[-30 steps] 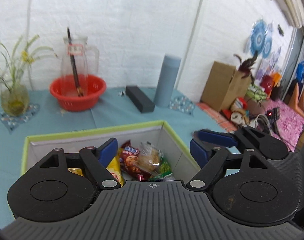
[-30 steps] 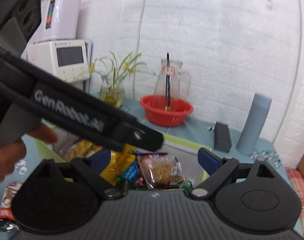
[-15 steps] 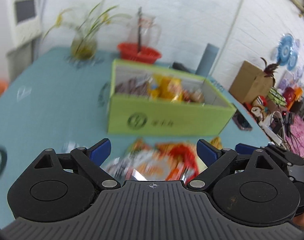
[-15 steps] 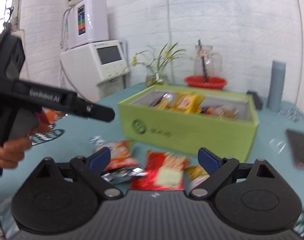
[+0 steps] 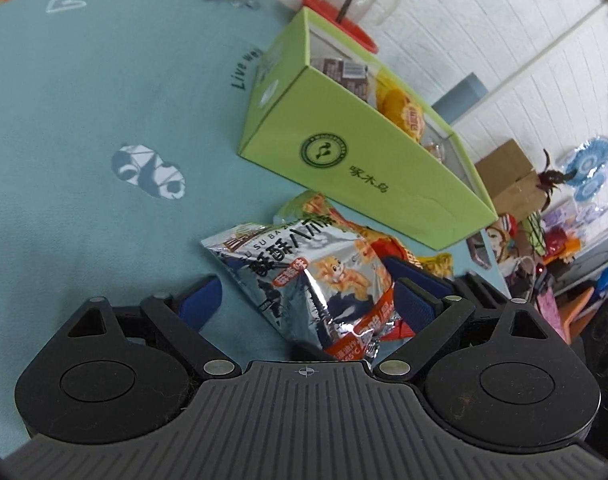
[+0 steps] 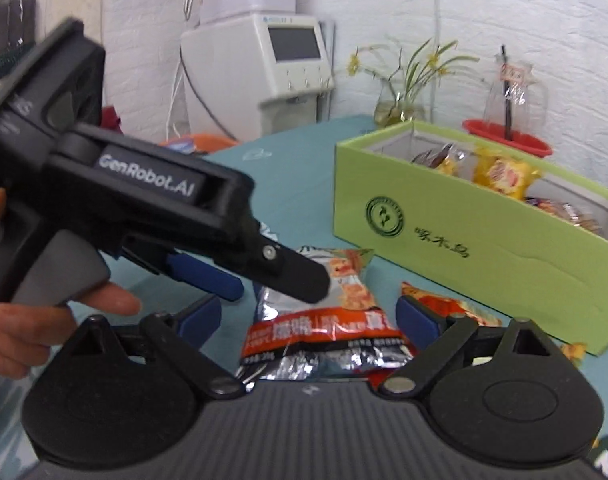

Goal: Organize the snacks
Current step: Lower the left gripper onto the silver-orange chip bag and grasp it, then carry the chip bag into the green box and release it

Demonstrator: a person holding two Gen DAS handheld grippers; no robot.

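A silver snack bag [image 5: 316, 280] with an orange end lies on the teal table in front of the green box [image 5: 368, 156]. My left gripper [image 5: 308, 300] is open and low over it, fingers on either side of the bag. My right gripper [image 6: 308, 316] is also open, with the same silver bag [image 6: 324, 336] between its fingers. The left gripper [image 6: 264, 276] shows in the right wrist view just above the bag. More red and orange packets [image 6: 444, 308] lie under and beside it. The green box [image 6: 464, 236] holds several snacks.
A red basket with a glass jug [image 6: 508, 120], a vase of flowers [image 6: 400, 104] and a grey cylinder [image 5: 460, 96] stand behind the box. A white appliance [image 6: 260, 68] stands beyond the table's left. A cardboard box [image 5: 512, 180] and clutter sit off the right edge.
Both grippers pulled back from over the green box and dropped low in front of it. They now straddle the silver bag on the table, still open.
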